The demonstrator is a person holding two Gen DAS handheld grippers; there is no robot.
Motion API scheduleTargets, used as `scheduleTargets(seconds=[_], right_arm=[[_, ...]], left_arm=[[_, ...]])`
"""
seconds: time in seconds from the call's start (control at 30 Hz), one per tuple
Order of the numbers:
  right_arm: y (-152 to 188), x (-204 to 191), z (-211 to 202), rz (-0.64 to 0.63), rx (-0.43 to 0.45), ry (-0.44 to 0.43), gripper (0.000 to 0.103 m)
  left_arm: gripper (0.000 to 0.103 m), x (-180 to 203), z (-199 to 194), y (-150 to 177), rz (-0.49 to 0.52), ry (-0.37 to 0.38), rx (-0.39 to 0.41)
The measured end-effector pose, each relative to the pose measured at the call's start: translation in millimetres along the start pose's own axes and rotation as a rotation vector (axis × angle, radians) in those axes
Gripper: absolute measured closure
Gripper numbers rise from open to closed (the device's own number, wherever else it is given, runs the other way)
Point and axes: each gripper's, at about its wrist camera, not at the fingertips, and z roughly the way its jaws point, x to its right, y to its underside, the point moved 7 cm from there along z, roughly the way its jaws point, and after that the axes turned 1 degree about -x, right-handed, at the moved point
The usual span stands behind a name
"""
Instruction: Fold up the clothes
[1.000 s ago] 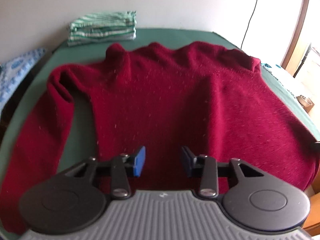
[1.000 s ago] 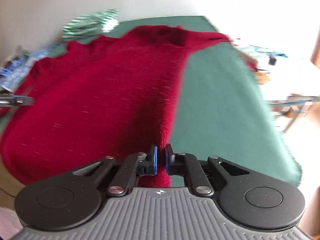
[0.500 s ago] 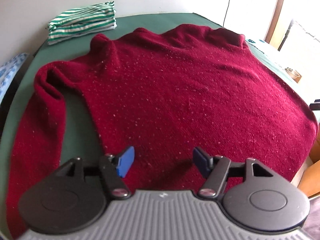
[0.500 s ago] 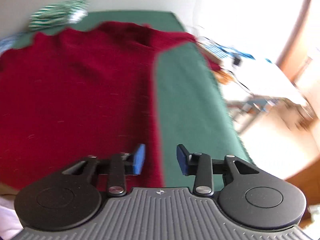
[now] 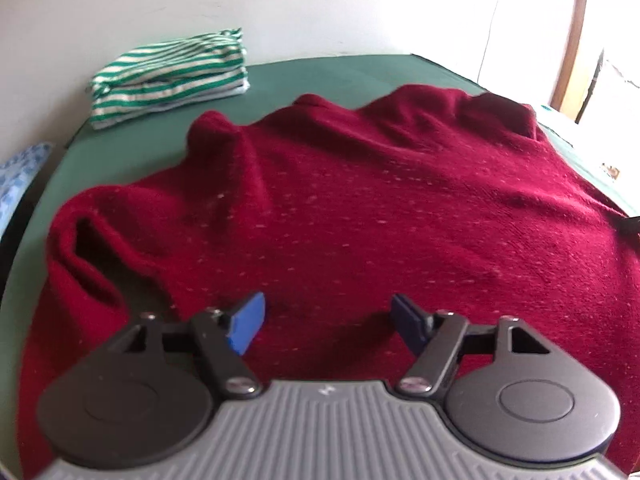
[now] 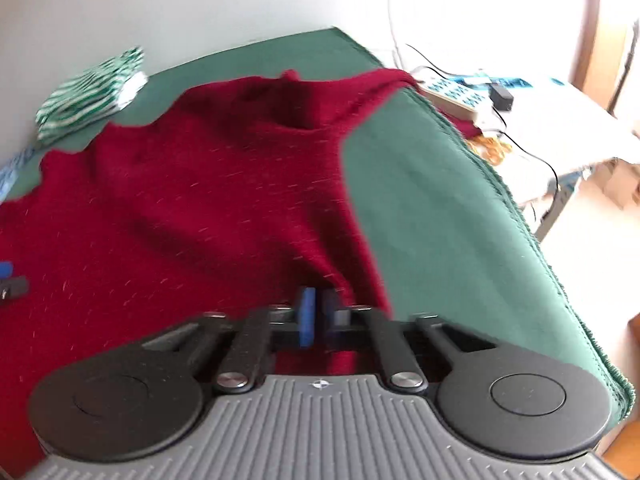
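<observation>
Though rumpled, sweater [image 5: 360,208] collar farthest.

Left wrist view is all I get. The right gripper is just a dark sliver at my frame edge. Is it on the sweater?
Observer: Yes. The right gripper is shut on the red sweater, at its right side edge near the hem.
Operator: Room to work on that side?
Observer: The green table cover lies bare from that sweater edge out to the table's right border.
Operator: Anything past the border?
Observer: A pale side surface with what looks like a power strip lying on it.
</observation>
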Motion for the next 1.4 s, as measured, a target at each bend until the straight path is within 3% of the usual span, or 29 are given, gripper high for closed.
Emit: scheduleTargets(seconds=[0.03, 0.07, 0.1, 0.17, 0.27, 0.37, 0.43, 0.5, 0.57, 0.7, 0.73, 0.77, 0.83, 0.9, 1.1, 1.23, 1.3, 1.37, 1.4], right_arm=[[-2, 4, 0, 0.013, 0.007, 0.019, 0.103], [-5, 6, 2, 0.020, 0.012, 0.028, 0.088], [-9, -4, 10, 0.010, 0.014, 0.000, 0.084], [-18, -22, 24, -0.011, 0.016, -0.057, 0.082], [-31, -46, 46, -0.041, 0.018, -0.136, 0.084], [-42, -18, 59, -0.005, 0.036, -0.136, 0.099], [-46, -9, 59, 0.020, 0.032, -0.146, 0.103], [-52, -7, 61, 0.039, 0.023, -0.174, 0.103], [-58, -6, 63, 0.059, 0.014, -0.202, 0.088], [-61, -13, 76, 0.027, 0.015, -0.256, 0.091], [-63, -10, 79, 0.036, 0.018, -0.259, 0.097], [-67, -1, 82, 0.062, 0.018, -0.243, 0.103], [-76, 9, 85, 0.097, 0.012, -0.233, 0.103], [-88, 5, 83, 0.107, 0.030, -0.261, 0.092], [-120, -85, 122, -0.088, -0.011, -0.441, 0.091], [-143, -102, 165, -0.188, 0.002, -0.374, 0.095], [-158, -86, 176, -0.191, 0.033, -0.275, 0.103], [-169, -66, 183, -0.186, 0.064, -0.229, 0.103], [-175, -57, 186, -0.186, 0.081, -0.202, 0.103]], left_arm=[[0.021, -2, 0, 0, 0.002, -0.008, -0.004], [0.021, -3, 0, -1, 0.001, -0.012, -0.010], [0.020, -2, 2, -2, 0.001, -0.017, -0.016], [0.014, 1, 6, -4, 0.000, -0.028, -0.026], [0.011, 5, 10, -7, -0.009, -0.050, -0.038], [0.014, 7, 9, -7, -0.055, -0.088, -0.041], [0.013, 9, 9, -7, -0.074, -0.120, -0.035], [0.012, 10, 8, -7, -0.094, -0.151, -0.031], [0.012, 12, 10, -10, -0.117, -0.176, -0.034], [0.015, 19, 11, -17, -0.108, -0.223, -0.028], [0.015, 22, 11, -19, -0.096, -0.231, -0.023], [0.015, 23, 11, -21, -0.087, -0.234, -0.020], [0.015, 22, 14, -26, -0.077, -0.227, -0.016], [0.017, 16, 22, -38, -0.083, -0.218, -0.005], [0.019, -13, 64, -100, -0.133, -0.102, 0.031], [0.019, -36, 107, -127, -0.130, -0.095, 0.008], [0.019, -50, 118, -132, -0.103, -0.136, 0.026], [0.007, -64, 125, -134, -0.084, -0.153, 0.046], [0.007, -71, 127, -134, -0.081, -0.157, 0.054]])
